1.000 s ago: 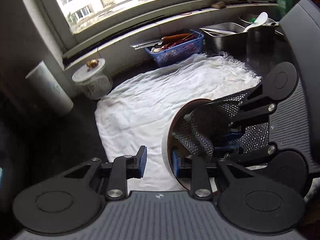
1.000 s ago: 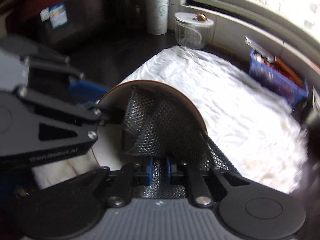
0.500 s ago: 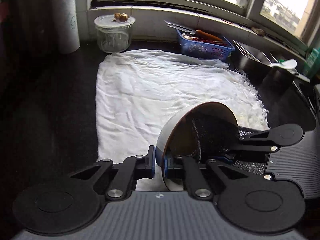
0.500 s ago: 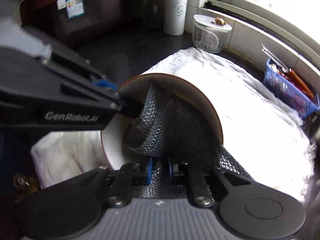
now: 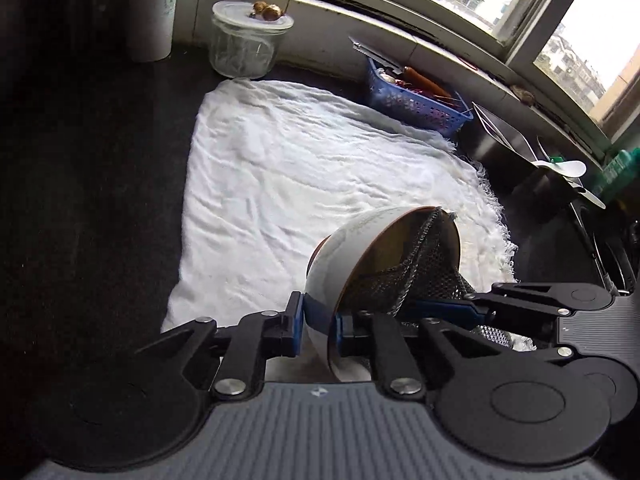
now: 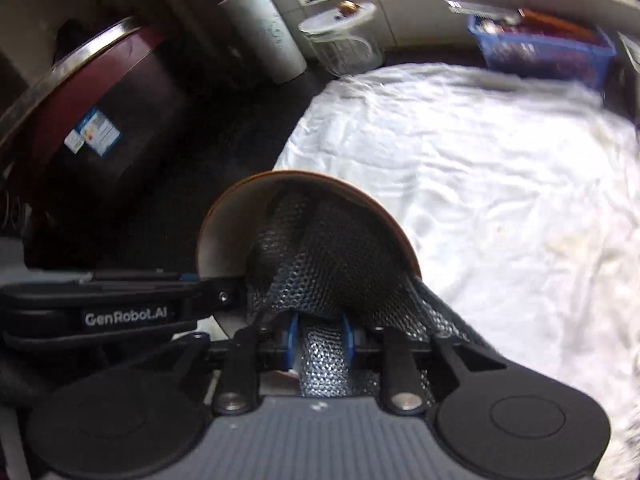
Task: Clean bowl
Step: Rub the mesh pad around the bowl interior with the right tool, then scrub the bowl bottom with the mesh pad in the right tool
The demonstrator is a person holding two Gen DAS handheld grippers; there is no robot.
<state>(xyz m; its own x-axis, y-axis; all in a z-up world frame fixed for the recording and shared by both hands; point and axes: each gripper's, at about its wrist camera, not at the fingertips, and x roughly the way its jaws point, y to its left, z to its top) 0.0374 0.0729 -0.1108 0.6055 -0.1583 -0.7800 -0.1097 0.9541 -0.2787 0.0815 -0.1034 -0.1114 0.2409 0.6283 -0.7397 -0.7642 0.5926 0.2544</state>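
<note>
**Bowl on its side, mesh cloth inside**

The dark counter (image 5: 80, 200) carries a white towel (image 5: 300, 168), bare across its middle; a glass jar (image 5: 244, 46) and blue basket (image 5: 416, 100) line its far edge. Over the near corner, the left gripper (image 5: 318, 326) jaws clamp the tilted bowl (image 5: 344, 256) rim. The right gripper (image 6: 320, 340) jaws pinch the mesh cloth (image 6: 328, 264) stuffed inside

Bowl (image 5: 344, 256) interior largely hidden behind mesh cloth (image 5: 416, 268); lower rim hidden behind left gripper (image 5: 318, 326) fingers. Basket (image 6: 540, 50) and jar (image 6: 344, 42) blurred in right wrist view, contents not discernible. Roll (image 5: 154, 8) cut off by top edge.
</note>
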